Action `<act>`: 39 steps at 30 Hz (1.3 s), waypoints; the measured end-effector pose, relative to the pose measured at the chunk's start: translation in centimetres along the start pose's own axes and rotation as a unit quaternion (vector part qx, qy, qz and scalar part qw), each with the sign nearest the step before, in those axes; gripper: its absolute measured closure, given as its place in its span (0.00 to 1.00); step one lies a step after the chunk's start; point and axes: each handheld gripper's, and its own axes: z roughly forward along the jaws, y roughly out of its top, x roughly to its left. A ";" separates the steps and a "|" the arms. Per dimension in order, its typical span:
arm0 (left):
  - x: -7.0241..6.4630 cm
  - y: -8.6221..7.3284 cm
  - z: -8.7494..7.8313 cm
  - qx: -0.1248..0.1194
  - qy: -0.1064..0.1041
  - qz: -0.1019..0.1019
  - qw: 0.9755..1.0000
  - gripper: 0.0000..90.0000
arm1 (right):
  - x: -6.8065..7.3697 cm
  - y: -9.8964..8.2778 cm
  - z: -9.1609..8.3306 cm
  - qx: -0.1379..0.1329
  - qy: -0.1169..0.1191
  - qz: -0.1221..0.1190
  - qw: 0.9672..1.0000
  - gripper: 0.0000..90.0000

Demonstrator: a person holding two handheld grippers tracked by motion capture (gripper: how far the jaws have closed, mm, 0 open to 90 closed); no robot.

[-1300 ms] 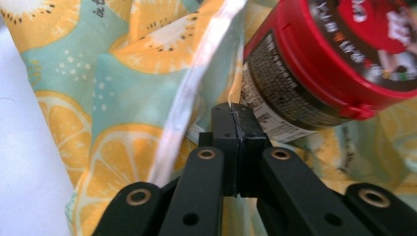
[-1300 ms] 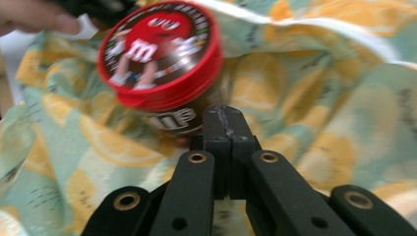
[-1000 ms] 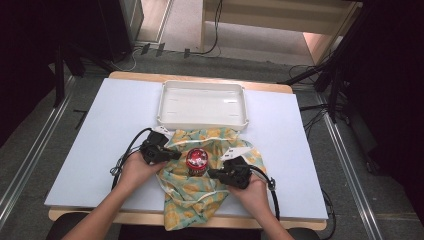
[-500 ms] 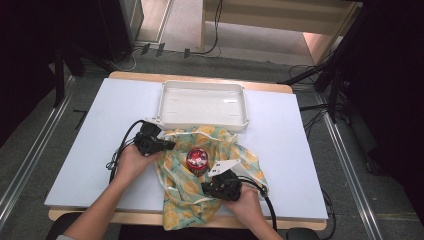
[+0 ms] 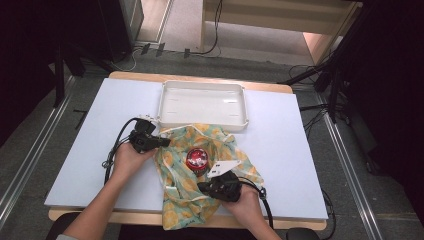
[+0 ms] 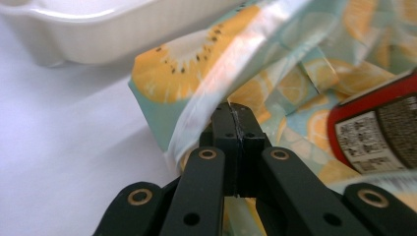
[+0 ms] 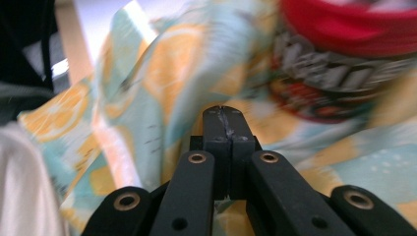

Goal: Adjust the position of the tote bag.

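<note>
Cloth between both grippers' closed jaws

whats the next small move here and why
Probably lift both cloth edges up over the red-lidded jar. The left gripper and right gripper look shut on opposite edges of the cloth, with the jar sitting uncovered in its middle.
</note>
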 end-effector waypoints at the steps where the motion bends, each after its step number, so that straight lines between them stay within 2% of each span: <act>1: -0.2 0.0 0.1 0.003 -0.002 0.003 1.000 1.00 | -0.3 0.1 -0.2 -0.007 -0.005 0.002 1.000 1.00; 3: -0.4 0.0 0.3 0.011 -0.004 0.011 1.000 1.00 | -0.7 0.7 -0.9 -0.020 -0.013 0.004 1.000 1.00; 8: -0.6 0.0 0.4 0.012 -0.005 0.011 1.000 1.00 | -0.1 2.3 -1.4 -0.038 -0.011 -0.012 0.999 1.00; 11: -0.7 0.0 0.3 0.015 -0.007 0.013 1.000 1.00 | 0.4 3.2 -0.7 -0.039 -0.003 -0.020 0.999 1.00; 17: -0.8 0.0 0.4 0.017 -0.008 0.014 1.000 0.99 | 0.9 4.2 0.9 -0.036 0.014 -0.021 0.999 1.00; 23: -0.8 0.0 0.4 0.017 -0.010 0.016 1.000 0.99 | 1.4 4.6 2.5 -0.028 0.026 -0.020 0.999 1.00; 24: -0.8 0.0 0.4 0.018 -0.011 0.015 1.000 0.99 | 1.8 4.6 3.3 -0.022 0.033 -0.021 0.999 1.00; 30: -0.5 0.0 0.5 0.013 -0.009 0.009 1.000 1.00 | 2.8 4.5 4.8 -0.007 0.042 -0.034 0.999 1.00; 32: -0.3 0.1 0.7 0.012 -0.008 0.004 1.000 1.00 | 3.2 4.4 5.2 0.000 0.044 -0.040 0.998 1.00; 39: -0.1 0.3 1.2 0.022 0.004 0.005 1.000 1.00 | 3.6 3.7 6.2 0.021 0.053 -0.048 0.997 1.00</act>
